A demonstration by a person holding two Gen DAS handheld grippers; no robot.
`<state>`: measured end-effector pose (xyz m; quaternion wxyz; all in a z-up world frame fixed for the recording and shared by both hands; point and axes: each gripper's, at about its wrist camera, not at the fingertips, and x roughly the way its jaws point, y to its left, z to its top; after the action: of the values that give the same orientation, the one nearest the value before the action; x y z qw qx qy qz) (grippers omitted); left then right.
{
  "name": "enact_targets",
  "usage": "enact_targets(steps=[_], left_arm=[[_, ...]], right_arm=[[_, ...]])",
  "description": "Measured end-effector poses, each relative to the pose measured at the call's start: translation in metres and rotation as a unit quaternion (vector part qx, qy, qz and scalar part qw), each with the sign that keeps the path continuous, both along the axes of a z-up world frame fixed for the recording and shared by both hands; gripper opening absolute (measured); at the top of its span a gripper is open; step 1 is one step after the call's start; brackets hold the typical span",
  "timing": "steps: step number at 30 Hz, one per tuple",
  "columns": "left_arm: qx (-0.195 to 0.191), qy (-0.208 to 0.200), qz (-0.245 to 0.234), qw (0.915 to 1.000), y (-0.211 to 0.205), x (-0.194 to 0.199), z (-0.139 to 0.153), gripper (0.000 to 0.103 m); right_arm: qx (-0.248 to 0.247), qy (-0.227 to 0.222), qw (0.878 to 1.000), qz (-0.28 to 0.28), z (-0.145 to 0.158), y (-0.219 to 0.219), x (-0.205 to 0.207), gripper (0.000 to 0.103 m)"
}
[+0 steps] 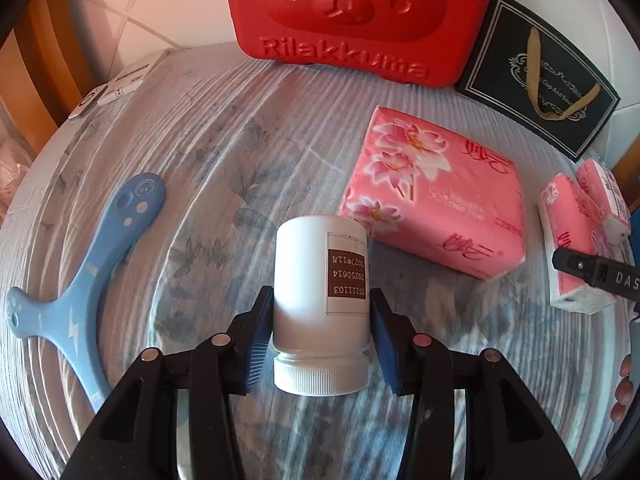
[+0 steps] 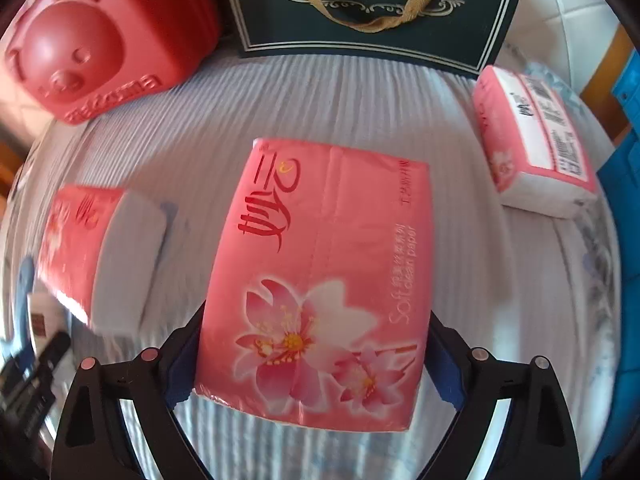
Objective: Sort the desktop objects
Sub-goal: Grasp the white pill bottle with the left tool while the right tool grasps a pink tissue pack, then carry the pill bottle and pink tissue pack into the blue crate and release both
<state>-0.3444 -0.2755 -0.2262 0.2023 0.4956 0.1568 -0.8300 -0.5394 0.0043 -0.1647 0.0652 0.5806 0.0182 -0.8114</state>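
Left gripper [image 1: 320, 336]: fingers clamped on the white bottle [image 1: 322, 300] (cap toward the camera), above the striped surface [image 1: 224, 128].
Right gripper [image 2: 312, 356]: fingers wide, straddling the middle tissue pack [image 2: 320, 280]; whether they press on it is unclear.

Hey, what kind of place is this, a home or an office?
Probably a home: a cloth-covered table by a tiled wall, holding a red bear-face case, pink tissue packs and a gift bag.

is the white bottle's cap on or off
On: the ribbed white cap sits screwed onto the white bottle held in the left tool.
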Motion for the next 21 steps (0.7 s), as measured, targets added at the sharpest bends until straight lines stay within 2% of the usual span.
enact_targets(steps=[11, 18, 21], left_arm=[[-0.012, -0.001, -0.032, 0.9994, 0.048, 0.056, 0.02, 0.046], [-0.026, -0.012, -0.072, 0.997, 0.089, 0.097, 0.031, 0.046], [-0.031, -0.005, -0.088, 0.9956, 0.108, 0.114, 0.044, 0.046]], right_arm=[[-0.028, 0.007, 1.0, 0.009, 0.029, 0.045, 0.083, 0.092], [-0.036, 0.037, 0.998, 0.03, 0.056, 0.061, 0.153, 0.092], [-0.042, 0.068, 0.996, 0.042, 0.078, 0.069, 0.185, 0.092]])
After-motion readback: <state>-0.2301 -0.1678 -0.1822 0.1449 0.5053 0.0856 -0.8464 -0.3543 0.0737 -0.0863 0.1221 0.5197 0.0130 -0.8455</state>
